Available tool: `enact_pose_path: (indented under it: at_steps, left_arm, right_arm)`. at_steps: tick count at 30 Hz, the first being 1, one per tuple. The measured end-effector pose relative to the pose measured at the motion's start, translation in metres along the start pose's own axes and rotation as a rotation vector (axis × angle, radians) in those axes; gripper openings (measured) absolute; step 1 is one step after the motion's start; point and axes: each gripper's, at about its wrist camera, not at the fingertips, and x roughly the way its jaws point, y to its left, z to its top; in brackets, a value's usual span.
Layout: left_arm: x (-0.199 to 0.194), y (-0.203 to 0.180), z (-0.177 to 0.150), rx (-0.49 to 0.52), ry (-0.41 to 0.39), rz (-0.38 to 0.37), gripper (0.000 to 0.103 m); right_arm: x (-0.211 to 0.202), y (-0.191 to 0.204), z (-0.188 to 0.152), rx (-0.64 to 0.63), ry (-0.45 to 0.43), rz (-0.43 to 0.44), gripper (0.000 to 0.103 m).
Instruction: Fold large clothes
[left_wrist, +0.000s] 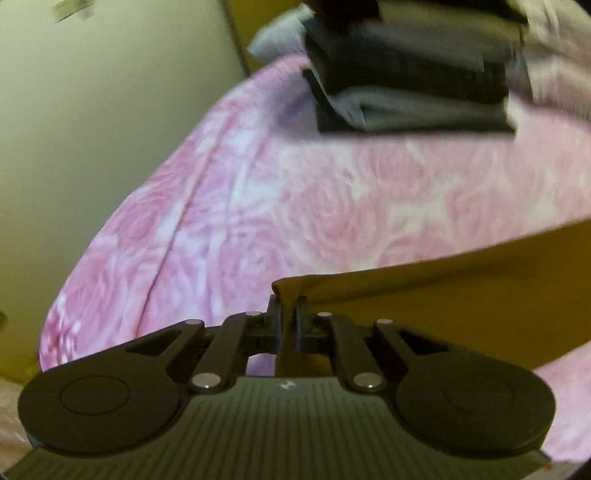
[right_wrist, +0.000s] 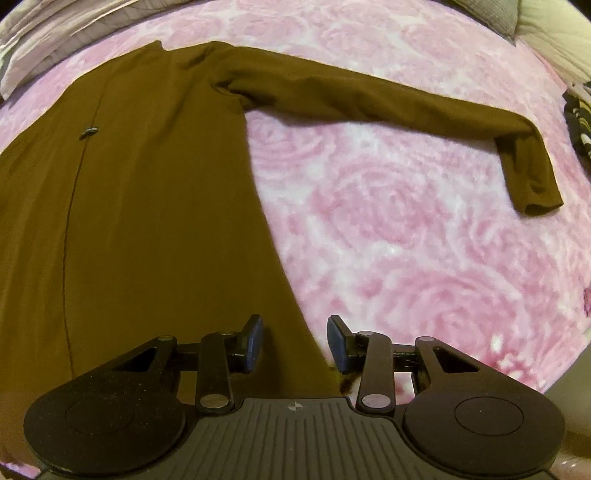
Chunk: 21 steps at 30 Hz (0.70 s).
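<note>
Tension matters: left gripper (left_wrist: 287, 317) pinches the brown garment (right_wrist: 147, 206) corner (taut), so right gripper (right_wrist: 295, 343), gaping over the hem, should clamp squarely.

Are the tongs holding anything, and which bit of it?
The left tongs pinch a corner of the brown garment. The right tongs are open above its edge, holding nothing.

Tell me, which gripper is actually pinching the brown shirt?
The left gripper: its fingers are shut on a corner of the brown shirt. The right gripper is open, its fingers on either side of the shirt's edge.
</note>
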Motion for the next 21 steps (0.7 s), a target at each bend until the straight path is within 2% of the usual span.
enact_pose_path:
  at_steps: [3,4,7,9,11,15,17,21]
  left_arm:
    - [0.029,-0.019,-0.008,0.077,0.08,0.123,0.015]
    - [0.029,-0.022,-0.012,0.073,0.054,0.152,0.019]
    - [0.017,-0.015,-0.02,-0.028,0.058,0.205,0.031]
    - [0.002,-0.01,-0.025,-0.133,0.081,0.236,0.033]
    - [-0.019,-0.012,-0.031,-0.188,0.086,0.212,0.033]
    - [-0.075,-0.052,-0.043,-0.242,0.072,0.076,0.035]
    - [-0.101,-0.087,-0.049,-0.264,0.077,-0.021,0.037]
    - [-0.141,-0.171,-0.058,-0.285,0.102,-0.201,0.037]
  right_arm:
    - [0.004,-0.003,-0.005,0.044,0.012,-0.001,0.036]
    - [0.003,-0.006,-0.007,0.061,0.011,0.003,0.036]
    - [-0.006,-0.026,-0.012,0.12,-0.025,0.002,0.036]
    - [-0.012,-0.048,-0.014,0.168,-0.055,-0.036,0.037]
    - [-0.017,-0.073,-0.018,0.207,-0.091,-0.087,0.037]
    - [-0.023,-0.118,-0.019,0.197,-0.162,-0.163,0.037]
    - [-0.024,-0.144,-0.015,0.241,-0.206,-0.137,0.037]
    - [-0.02,-0.218,-0.008,0.512,-0.316,0.022,0.037]
